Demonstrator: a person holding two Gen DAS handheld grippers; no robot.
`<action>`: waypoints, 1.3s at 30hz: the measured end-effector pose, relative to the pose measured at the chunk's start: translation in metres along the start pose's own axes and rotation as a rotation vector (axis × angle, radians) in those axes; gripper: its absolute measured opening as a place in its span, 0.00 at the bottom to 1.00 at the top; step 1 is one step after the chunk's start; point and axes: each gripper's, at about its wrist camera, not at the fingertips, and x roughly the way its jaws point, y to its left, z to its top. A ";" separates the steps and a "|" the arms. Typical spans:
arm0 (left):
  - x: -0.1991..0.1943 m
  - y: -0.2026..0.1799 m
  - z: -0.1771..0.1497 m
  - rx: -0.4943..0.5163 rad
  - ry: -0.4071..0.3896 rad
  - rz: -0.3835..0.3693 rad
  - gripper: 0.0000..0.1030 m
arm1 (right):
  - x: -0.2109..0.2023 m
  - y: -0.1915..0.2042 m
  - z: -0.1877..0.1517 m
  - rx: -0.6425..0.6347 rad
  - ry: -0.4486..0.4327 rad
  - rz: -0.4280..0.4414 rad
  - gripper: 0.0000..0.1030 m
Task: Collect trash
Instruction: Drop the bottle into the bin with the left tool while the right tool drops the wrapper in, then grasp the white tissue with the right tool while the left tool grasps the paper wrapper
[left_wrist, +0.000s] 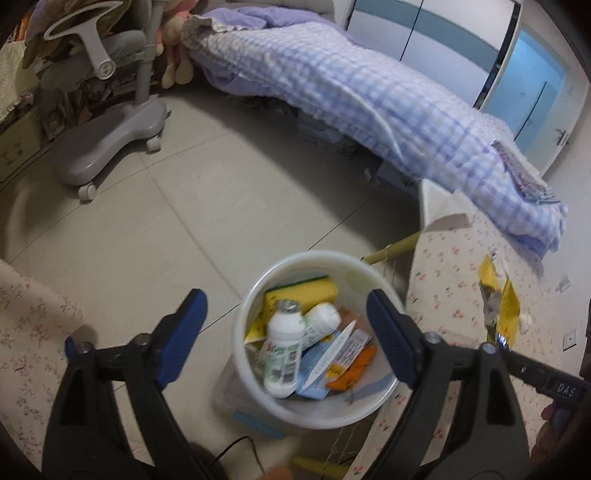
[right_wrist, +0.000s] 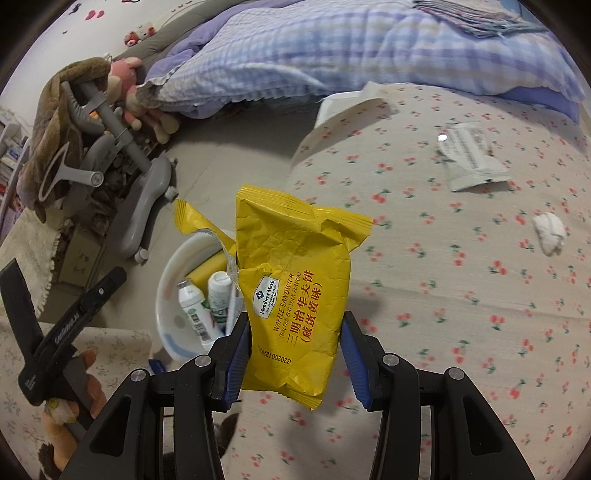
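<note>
the right gripper (right_wrist: 295, 354) is pinching a wrapper (right_wrist: 295, 288) near the bin (left_wrist: 255, 295), left gripper (left_wrist: 284, 336) gaping empty; the light wrapper risks fluttering past the rim.

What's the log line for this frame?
right gripper: holding yellow wrapper | left gripper: open, above white bin | wrapper not yet binned

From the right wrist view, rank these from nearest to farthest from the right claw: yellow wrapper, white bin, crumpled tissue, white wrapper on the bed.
1. Yellow wrapper: between the fingers of the right claw.
2. White bin: just left, below on the floor.
3. Crumpled tissue: right, on the floral sheet.
4. White wrapper: upper right, farther up the bed.
</note>
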 end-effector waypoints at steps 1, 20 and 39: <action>0.000 0.003 -0.003 0.004 0.020 0.020 0.87 | 0.005 0.007 0.001 -0.007 0.003 0.008 0.47; -0.010 0.057 -0.029 0.029 0.116 0.160 0.96 | 0.063 0.072 0.010 -0.074 0.011 0.183 0.65; -0.018 0.042 -0.031 0.047 0.106 0.138 0.96 | 0.021 0.018 0.009 -0.023 -0.040 0.053 0.76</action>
